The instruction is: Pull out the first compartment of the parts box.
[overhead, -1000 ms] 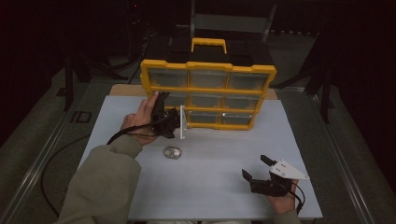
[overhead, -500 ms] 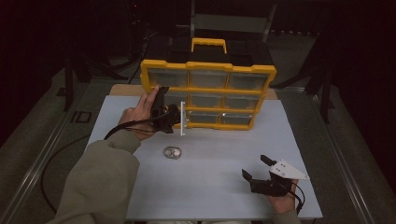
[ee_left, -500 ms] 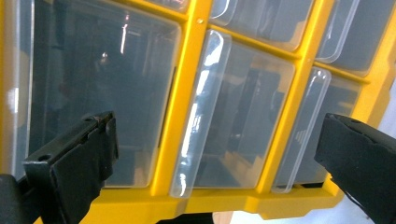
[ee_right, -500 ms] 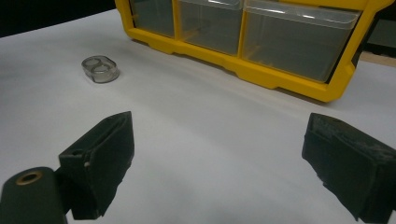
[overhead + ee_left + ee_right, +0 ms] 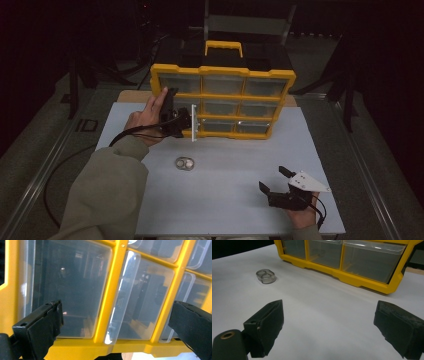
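A yellow organizer (image 5: pixel 222 95) with clear plastic drawers stands upright at the back of the white table (image 5: pixel 230 210). My left gripper (image 5: pixel 192 123) is held by a hand right at the organizer's lower left drawers. In the left gripper view its jaws stand wide open (image 5: pixel 115 325) around a yellow divider (image 5: pixel 112 290) and the clear drawer fronts (image 5: pixel 140 302) on both sides of it, gripping nothing. My right gripper (image 5: pixel 272 179) rests open at the front right of the table, empty (image 5: pixel 329 325). A small clear oval piece (image 5: pixel 184 163) (image 5: pixel 265 276) lies on the table between them.
A black case with a yellow handle (image 5: pixel 223 47) sits behind the organizer. The left gripper's cable (image 5: pixel 130 132) trails over the table's left side. Dark floor and stands surround the table.
The left hand and its gripper have moved a little farther up the table toward the organizer's front. The right gripper and the oval piece have stayed put.
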`<state>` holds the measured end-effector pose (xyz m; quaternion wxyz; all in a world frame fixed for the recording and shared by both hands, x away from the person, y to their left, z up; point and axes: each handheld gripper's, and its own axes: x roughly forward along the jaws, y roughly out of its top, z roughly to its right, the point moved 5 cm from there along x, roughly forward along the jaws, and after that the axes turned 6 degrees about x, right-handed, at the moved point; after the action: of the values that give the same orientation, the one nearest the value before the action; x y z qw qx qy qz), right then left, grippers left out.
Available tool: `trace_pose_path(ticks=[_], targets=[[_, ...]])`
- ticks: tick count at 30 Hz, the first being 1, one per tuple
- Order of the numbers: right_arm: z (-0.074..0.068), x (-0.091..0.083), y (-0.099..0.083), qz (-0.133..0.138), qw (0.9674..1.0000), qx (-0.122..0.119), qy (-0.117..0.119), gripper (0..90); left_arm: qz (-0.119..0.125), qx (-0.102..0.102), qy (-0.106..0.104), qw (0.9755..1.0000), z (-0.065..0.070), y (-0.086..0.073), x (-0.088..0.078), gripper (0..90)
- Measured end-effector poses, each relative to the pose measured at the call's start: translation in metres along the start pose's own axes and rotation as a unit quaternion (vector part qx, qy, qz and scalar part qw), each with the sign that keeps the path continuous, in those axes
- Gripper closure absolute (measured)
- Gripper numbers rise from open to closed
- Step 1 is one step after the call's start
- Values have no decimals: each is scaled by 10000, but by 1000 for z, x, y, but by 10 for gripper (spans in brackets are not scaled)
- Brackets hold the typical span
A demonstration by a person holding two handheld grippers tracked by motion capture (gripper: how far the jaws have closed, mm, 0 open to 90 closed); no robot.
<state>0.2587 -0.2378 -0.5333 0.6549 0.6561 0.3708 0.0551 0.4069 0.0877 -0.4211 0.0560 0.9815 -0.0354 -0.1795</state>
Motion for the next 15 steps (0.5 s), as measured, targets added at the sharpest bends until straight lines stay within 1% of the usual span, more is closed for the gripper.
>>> trace_pose_path(ticks=[5, 6, 11, 12, 15], targets=[[0, 0, 0, 5, 10000, 16, 3, 96, -25, 23, 30, 10000, -2, -1, 0, 4], [0, 0, 0, 4, 10000, 13, 0, 96, -45, 63, 68, 9999, -4, -2, 0, 4], [0, 0, 0, -3, 10000, 10, 2, 96, -54, 78, 147, 9998, -7, -3, 0, 4], [0, 0, 0, 2, 10000, 9, 0, 96, -49, 103, 198, 9997, -9, -2, 0, 4], [0, 0, 0, 0, 10000, 12, -2, 96, -53, 102, 204, 9997, -11, -2, 0, 4]])
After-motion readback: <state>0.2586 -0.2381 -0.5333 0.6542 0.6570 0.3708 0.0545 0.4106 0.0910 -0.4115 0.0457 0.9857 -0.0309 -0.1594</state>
